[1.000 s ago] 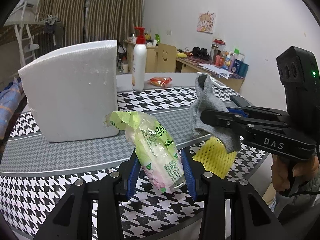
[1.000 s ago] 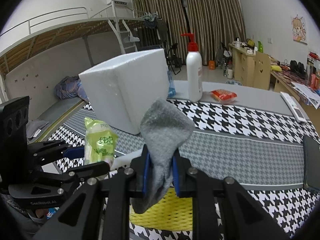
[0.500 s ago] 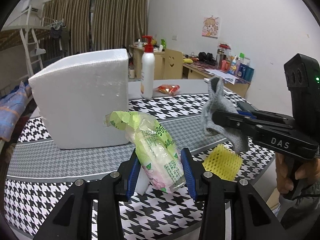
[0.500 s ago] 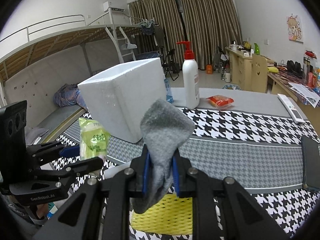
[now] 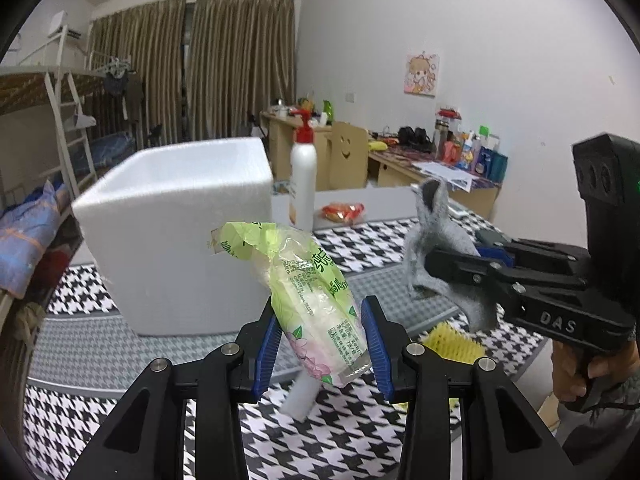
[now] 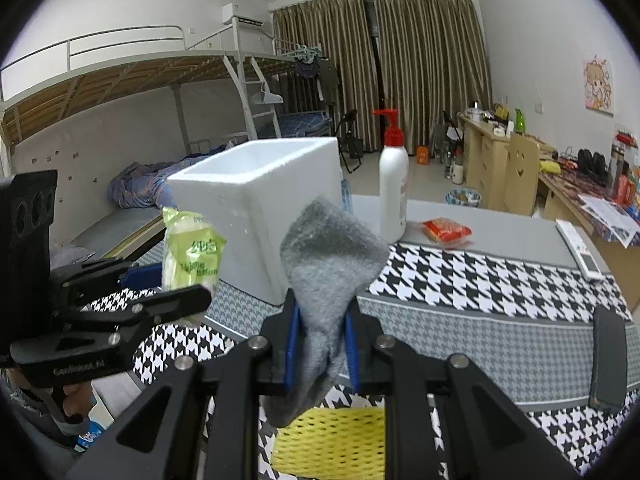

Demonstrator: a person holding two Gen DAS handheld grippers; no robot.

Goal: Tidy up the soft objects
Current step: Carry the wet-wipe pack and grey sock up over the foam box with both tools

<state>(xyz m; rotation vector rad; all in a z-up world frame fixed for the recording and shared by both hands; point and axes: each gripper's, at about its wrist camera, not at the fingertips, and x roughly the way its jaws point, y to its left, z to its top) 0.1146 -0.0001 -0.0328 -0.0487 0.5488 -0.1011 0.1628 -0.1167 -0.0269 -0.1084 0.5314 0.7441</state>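
Here the left tongs [image 5: 322, 344] are clamped on a green tissue pack [image 5: 316, 300], held up above the counter [image 5: 100, 344] in front of the white foam box [image 5: 180, 236]. The right tongs [image 6: 320, 344] pinch a grey sock [image 6: 330, 264] above a yellow mesh sleeve [image 6: 332, 440] lying on the counter.

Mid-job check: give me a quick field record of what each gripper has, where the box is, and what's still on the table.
left gripper: shut on green tissue pack, held above the table
right gripper: shut on grey sock, hanging loose
foam box: white, open top, on the checked tablecloth, beyond both grippers
still on table: yellow foam net, under the right gripper
also there: pump bottle, red packet
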